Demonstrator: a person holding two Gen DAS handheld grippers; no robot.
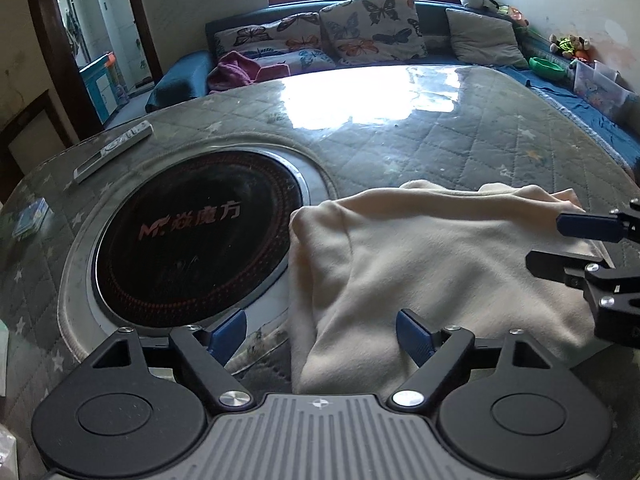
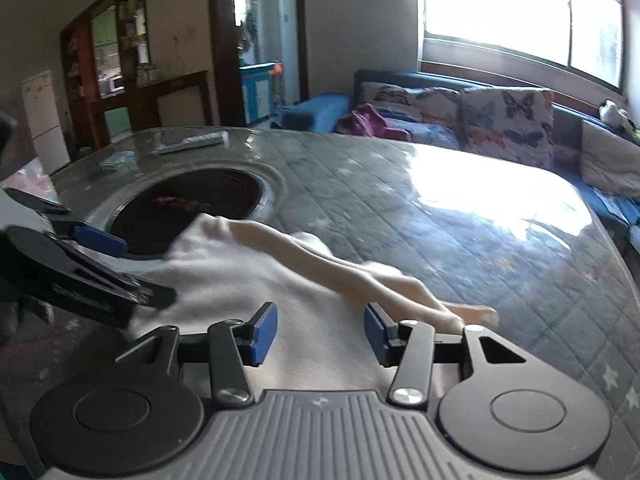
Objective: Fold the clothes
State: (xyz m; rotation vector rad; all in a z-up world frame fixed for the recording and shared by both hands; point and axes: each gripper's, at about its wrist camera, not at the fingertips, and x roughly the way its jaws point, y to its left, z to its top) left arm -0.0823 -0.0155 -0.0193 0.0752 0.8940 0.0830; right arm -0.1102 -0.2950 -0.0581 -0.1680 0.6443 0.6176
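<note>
Cloth: I see a soft, fuzzy cream cloth (image 1: 432, 264), rumpled on the shiny quilted grey table (image 1: 400, 140).
Left gripper (image 1: 322, 334): spread wide, holding nothing.
Right gripper (image 2: 320, 336): spread wide too.

Glass-topped table (image 1: 400, 136): cream garment (image 1: 420, 264), remote (image 1: 114, 150), small packet (image 1: 32, 216).

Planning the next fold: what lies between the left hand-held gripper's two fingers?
In the left wrist view, the cream garment's left edge and bare glass tabletop lie between the open left hand-held gripper's fingers.
</note>
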